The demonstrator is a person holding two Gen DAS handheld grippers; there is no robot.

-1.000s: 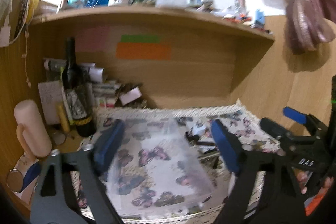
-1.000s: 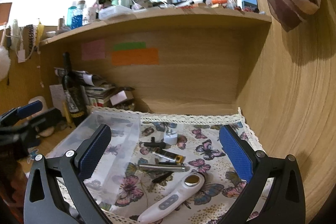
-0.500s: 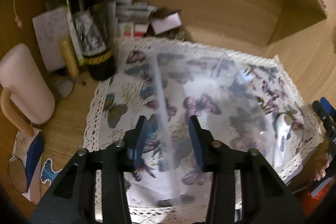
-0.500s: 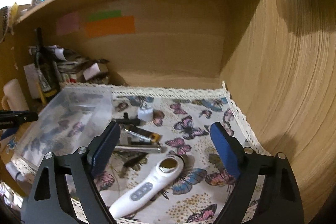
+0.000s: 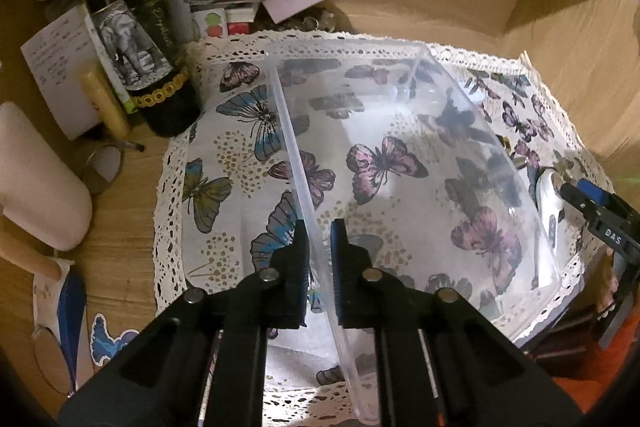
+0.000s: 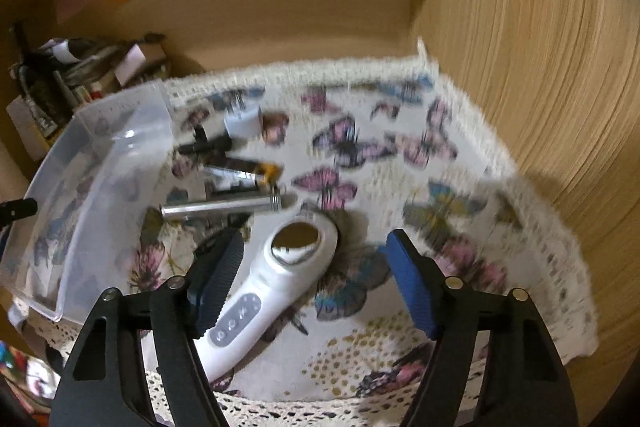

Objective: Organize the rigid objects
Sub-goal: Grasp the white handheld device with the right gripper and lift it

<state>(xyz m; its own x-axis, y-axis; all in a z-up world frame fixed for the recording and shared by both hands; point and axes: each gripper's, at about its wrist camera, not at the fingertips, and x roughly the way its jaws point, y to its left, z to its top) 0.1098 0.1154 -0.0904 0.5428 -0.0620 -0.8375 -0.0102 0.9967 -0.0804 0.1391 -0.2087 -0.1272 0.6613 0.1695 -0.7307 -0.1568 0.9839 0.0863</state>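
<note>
Your left tool (image 5: 320,247) is clamped on the near-left wall of the clear plastic bin (image 5: 400,155), one pad inside and one outside, low along the rim. That bin sits on the left half of the butterfly-print cloth (image 5: 224,155) covering the counter, and it looks empty. Expect it to be light and thin-walled: stiff enough to drag, but the wall will likely flex if you lift from a single side, and smooth plastic may slip between the pads. A hold nearer a corner would probably bend less.

Just right of the bin lie the loose pieces: a small white plug-like block (image 6: 242,121), some dark, blurred bits I can't identify, a black-and-yellow item (image 6: 244,167) and a silver metal tube (image 6: 224,207). The tube is round and polished, so it may roll or squirt out; take it across its middle.

Further right, your right tool (image 6: 312,271) is closing with the head of the white handheld device (image 6: 280,267) between its pads, not yet pinched. The device looks hard, glossy and moderately weighty at the head, with a round reflective plate there and buttons on the handle. Its narrow neck seems a safer grip than the wide, curved head.

As for writing: the dark bottle (image 5: 132,27) left of the cloth has an elephant label whose gold script is unreadable. Seen from the left wrist, the right tool carries the white letters "DAS".
</note>
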